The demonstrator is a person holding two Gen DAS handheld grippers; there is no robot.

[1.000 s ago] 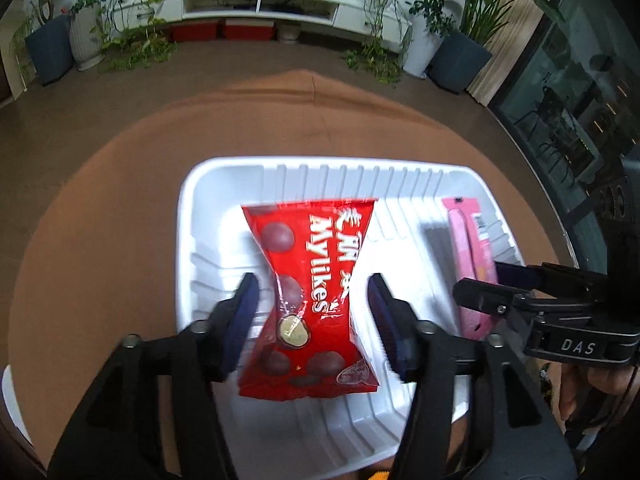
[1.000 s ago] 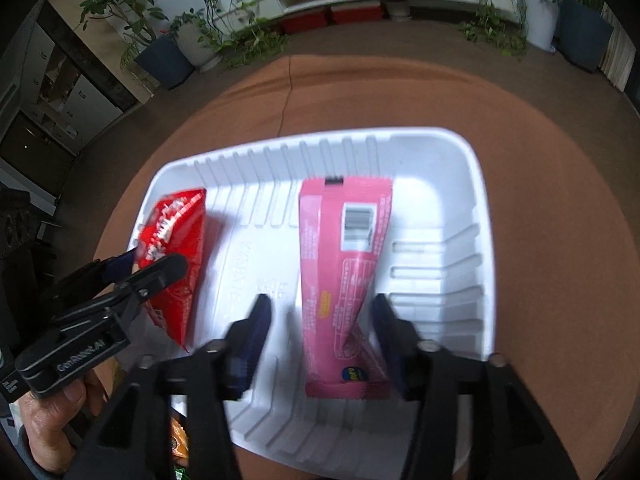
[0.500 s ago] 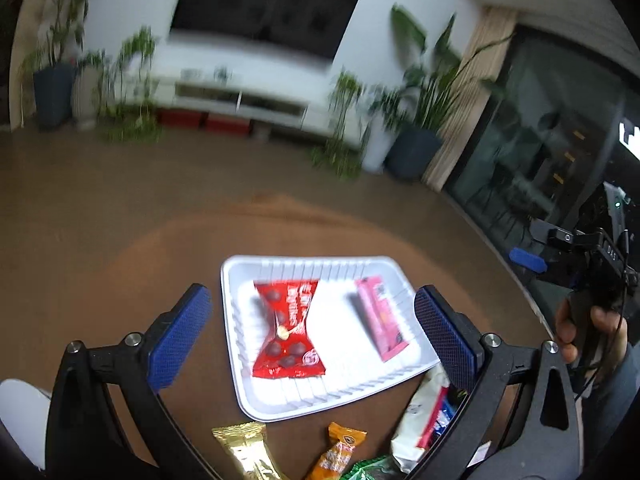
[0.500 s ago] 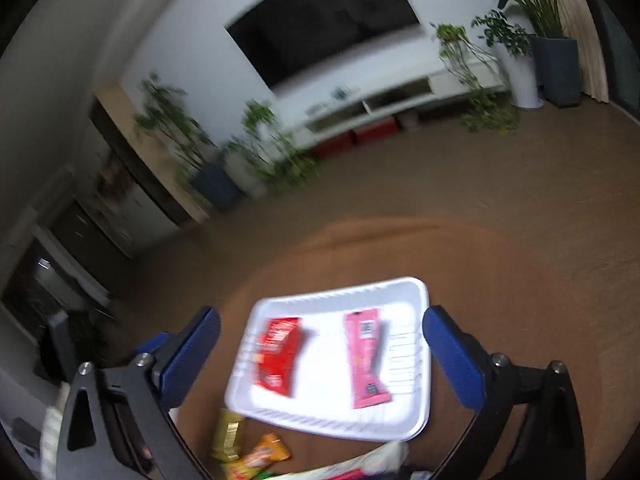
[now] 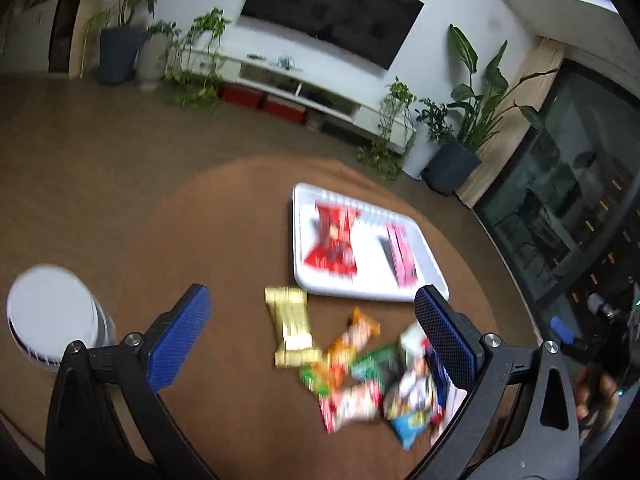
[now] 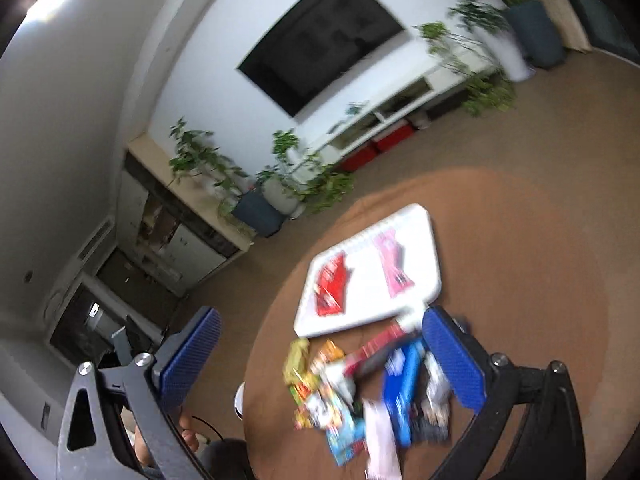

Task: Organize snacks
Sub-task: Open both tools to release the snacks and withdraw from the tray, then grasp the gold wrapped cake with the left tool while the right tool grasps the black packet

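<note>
Both grippers are hanging high above the counter (image 5: 208,216) w/ jaws spread wide and nothing between them, which reads as the gap btwn one placement and the next pick. The left gripper (image 5: 312,332) is pointing down at the loose snack pile (image 5: 372,376), which is sitting right below and btwn its fingers, so it's probably lining up for another grab. The gold packet (image 5: 290,326) is lying apart at the pile's near-left edge, the easiest one to take w/o disturbing the rest; the orange packet (image 5: 358,334) is just beside it. The white tray (image 5: 298,248) is lying ahead of the fingers, beyond the pile, w/ the red bag (image 5: 334,240) toward its left side and the pink bar (image 5: 402,252) toward its right, set apart w/ bare tray btwn them, likely leaving room for more in a row. A white round container (image 5: 52,316) is standing well off to the left gripper's left, apart from everything. The right gripper (image 6: 320,364) is tilted, w/ the same pile below its fingers, incl. a blue packet (image 6: 400,388) nearest its right finger; tray is ahead of it. Both views are motion-blurred, so packet labels can't be read. Judging from 2 on the tray and many loose, the job is looking early-stage
</note>
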